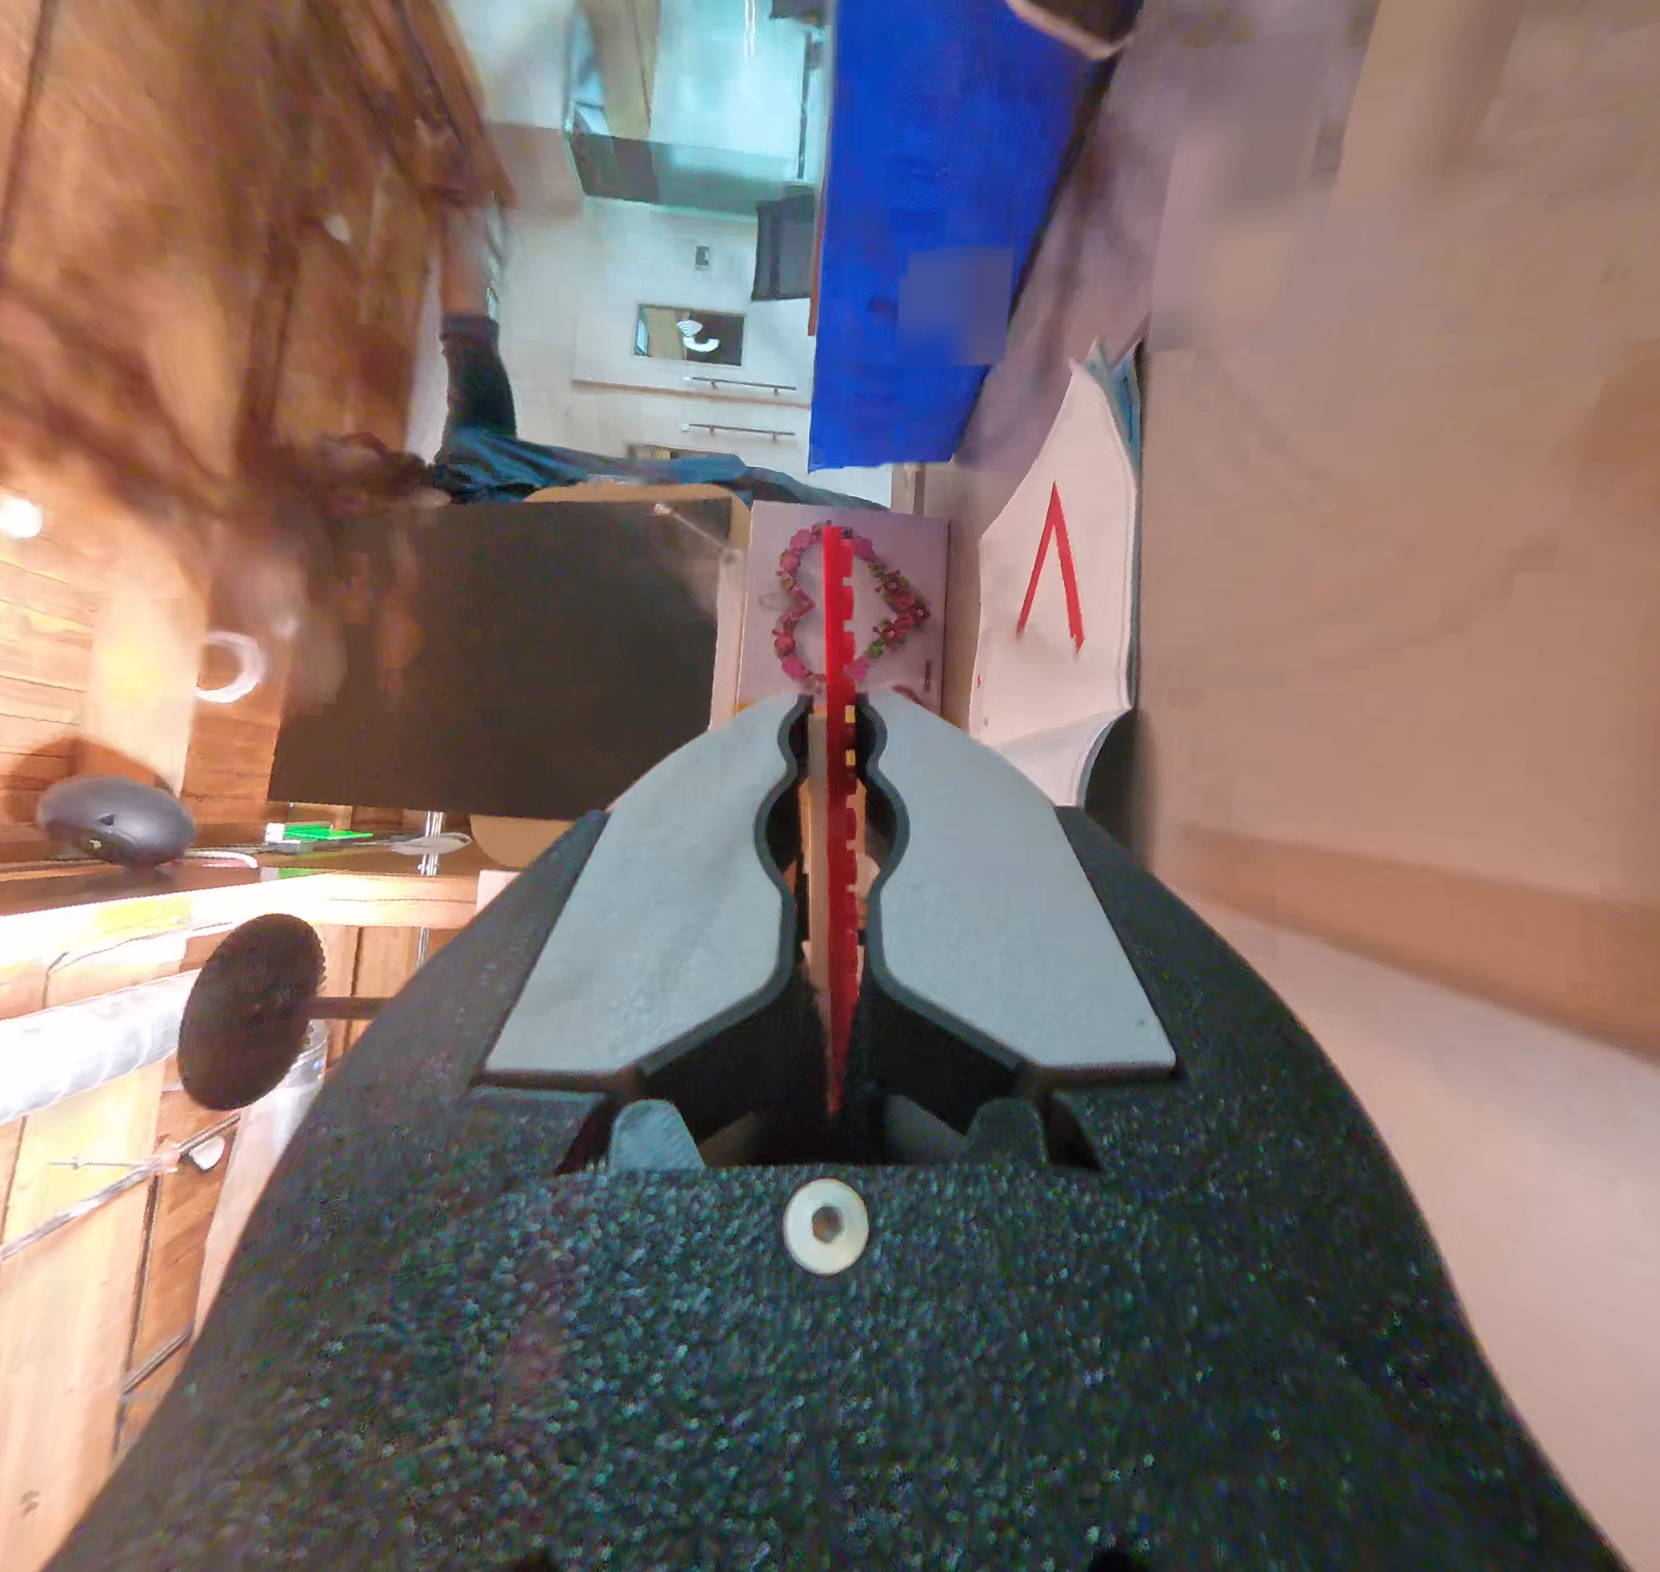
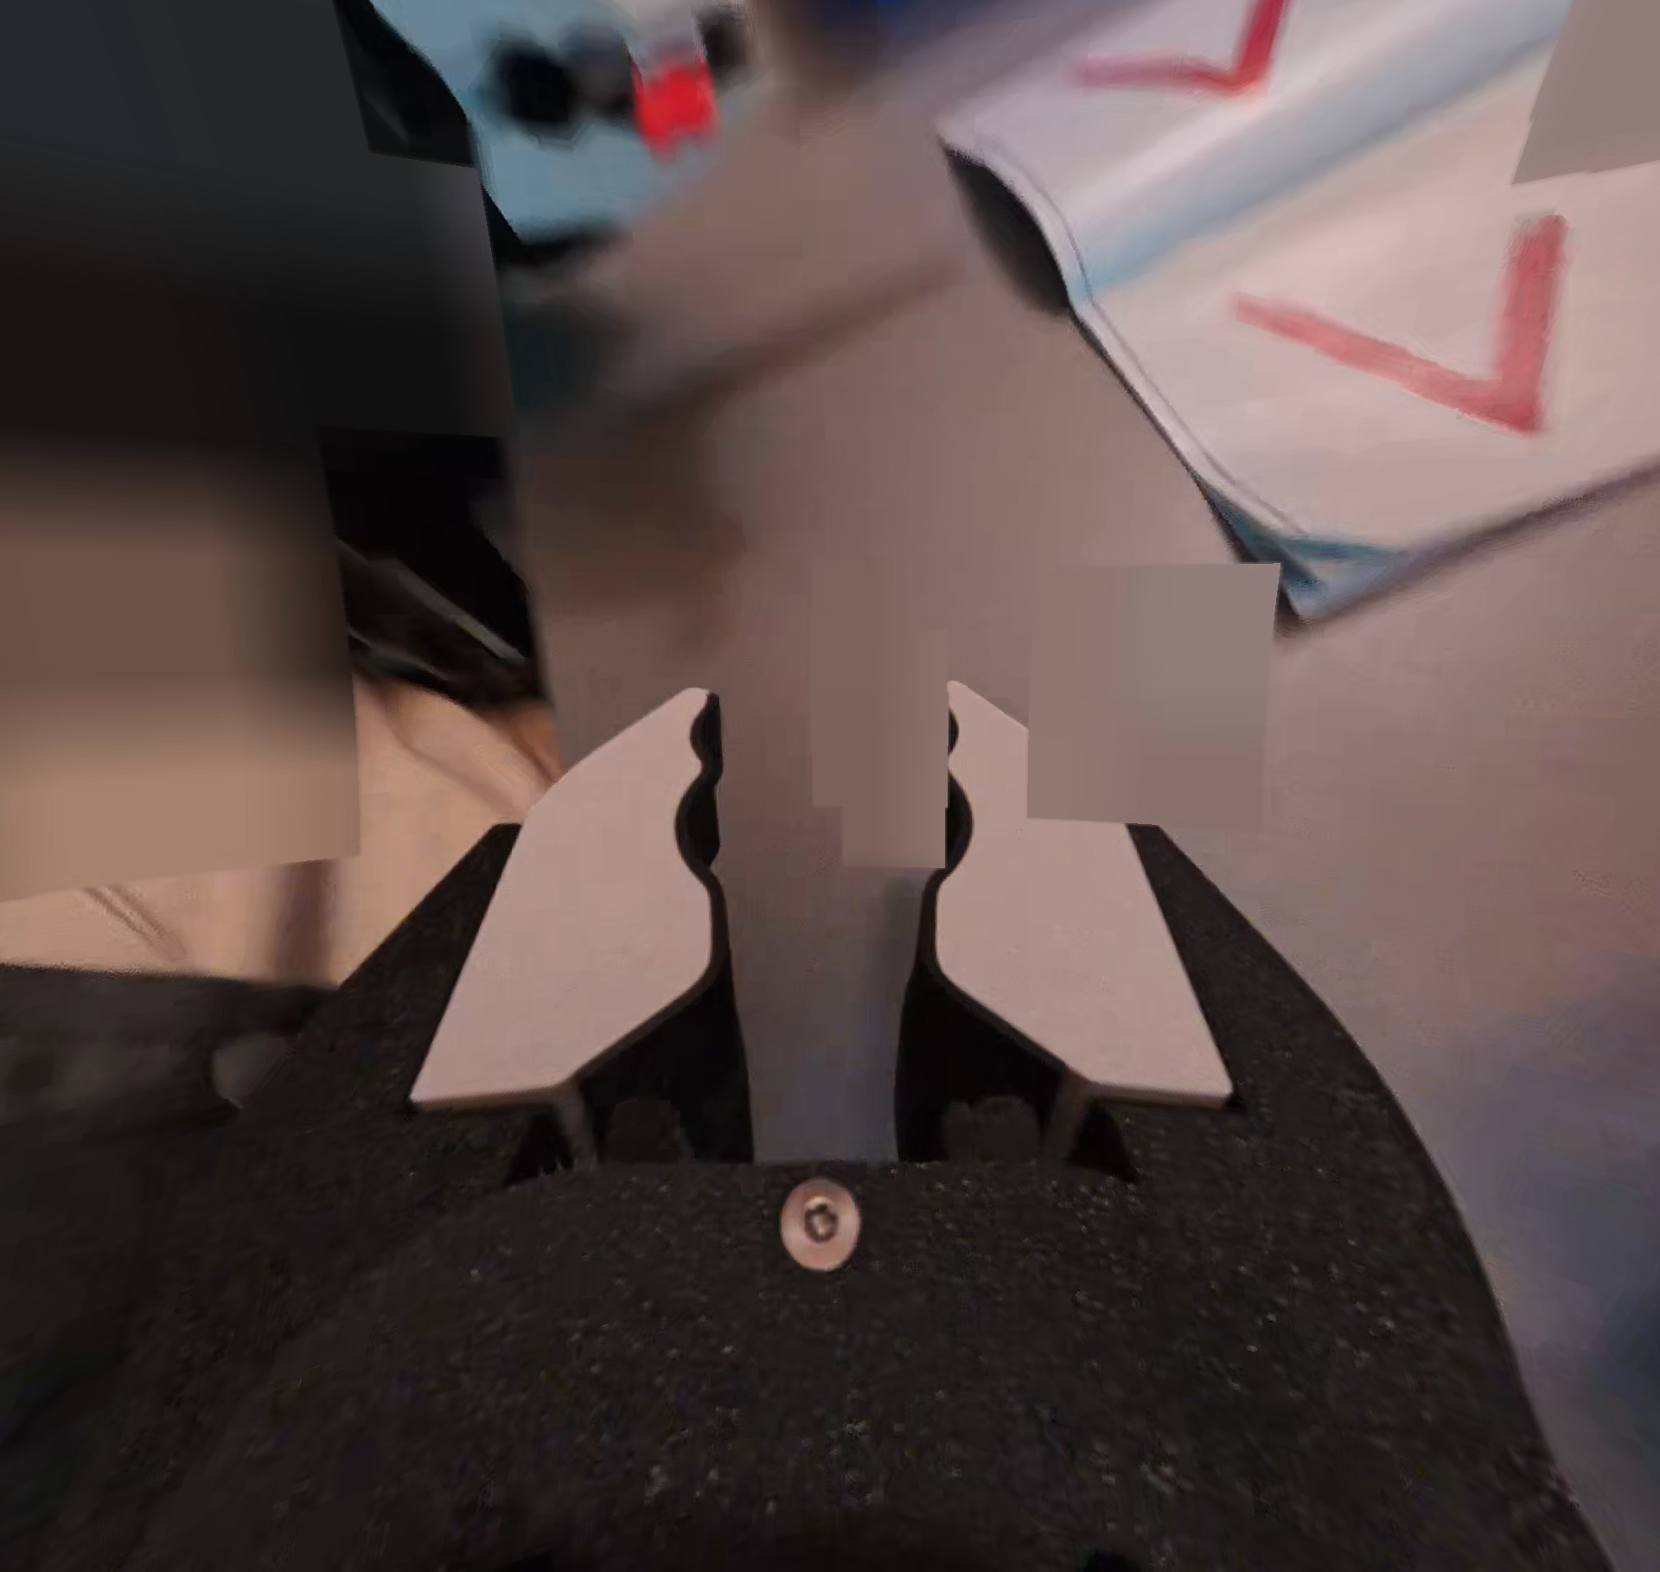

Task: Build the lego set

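My left gripper (image 1: pixel 834 707) is shut on a thin red lego plate (image 1: pixel 837 630), seen edge-on, with studs along its right side. The plate sticks out past the fingertips, and the whole view is rolled sideways. Behind it stands the lego box (image 1: pixel 898 604) with a heart-shaped flower wreath pictured on it. My right gripper (image 2: pixel 831 702) is open and empty above the grey table (image 2: pixel 1437 810). A blurred red lego piece (image 2: pixel 674 100) lies on a light blue sheet (image 2: pixel 557 145) far ahead of it.
An open instruction booklet (image 2: pixel 1347 289) with red angle marks lies at the right; it also shows in the left wrist view (image 1: pixel 1051 612). A dark monitor (image 1: pixel 503 657), a blue bag (image 1: pixel 934 208), a computer mouse (image 1: pixel 117 819) and wooden cabinets (image 1: pixel 180 181) are around. One gripper's finger ends stand about 15 centimeters off the other's.
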`<action>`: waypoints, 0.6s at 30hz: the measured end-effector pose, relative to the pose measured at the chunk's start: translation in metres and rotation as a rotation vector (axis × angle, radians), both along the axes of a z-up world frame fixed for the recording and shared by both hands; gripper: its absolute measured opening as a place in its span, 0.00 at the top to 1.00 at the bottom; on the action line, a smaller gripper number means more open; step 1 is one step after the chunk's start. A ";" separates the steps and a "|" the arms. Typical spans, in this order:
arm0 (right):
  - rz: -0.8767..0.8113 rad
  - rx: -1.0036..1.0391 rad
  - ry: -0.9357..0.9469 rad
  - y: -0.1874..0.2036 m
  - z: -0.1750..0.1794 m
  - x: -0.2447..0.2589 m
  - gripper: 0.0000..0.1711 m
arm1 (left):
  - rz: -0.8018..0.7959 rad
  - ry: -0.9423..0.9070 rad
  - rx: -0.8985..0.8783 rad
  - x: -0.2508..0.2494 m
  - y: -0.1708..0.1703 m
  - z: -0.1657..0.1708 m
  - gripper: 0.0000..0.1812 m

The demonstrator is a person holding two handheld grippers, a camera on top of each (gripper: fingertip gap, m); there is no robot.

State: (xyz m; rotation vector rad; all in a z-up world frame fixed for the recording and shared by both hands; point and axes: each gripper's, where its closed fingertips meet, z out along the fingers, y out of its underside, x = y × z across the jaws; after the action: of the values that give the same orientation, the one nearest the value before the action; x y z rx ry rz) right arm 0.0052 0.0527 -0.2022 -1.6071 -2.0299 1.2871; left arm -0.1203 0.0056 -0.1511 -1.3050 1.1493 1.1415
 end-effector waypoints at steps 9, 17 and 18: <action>0.079 0.330 -0.152 0.004 -0.049 0.004 0.80 | -0.028 0.001 -0.018 0.008 0.004 -0.011 0.96; 0.099 0.282 -0.137 -0.002 -0.051 -0.009 0.91 | -0.038 -0.005 -0.021 0.010 0.006 -0.015 0.96; 0.105 0.272 -0.132 -0.003 -0.051 -0.011 0.91 | -0.042 -0.013 -0.019 0.010 0.006 -0.015 0.96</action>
State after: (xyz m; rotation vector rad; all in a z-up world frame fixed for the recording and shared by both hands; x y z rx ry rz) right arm -0.0055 0.0499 -0.2536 -1.5125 -2.2808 0.9064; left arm -0.1099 0.0116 -0.1660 -1.2955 1.1757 1.0926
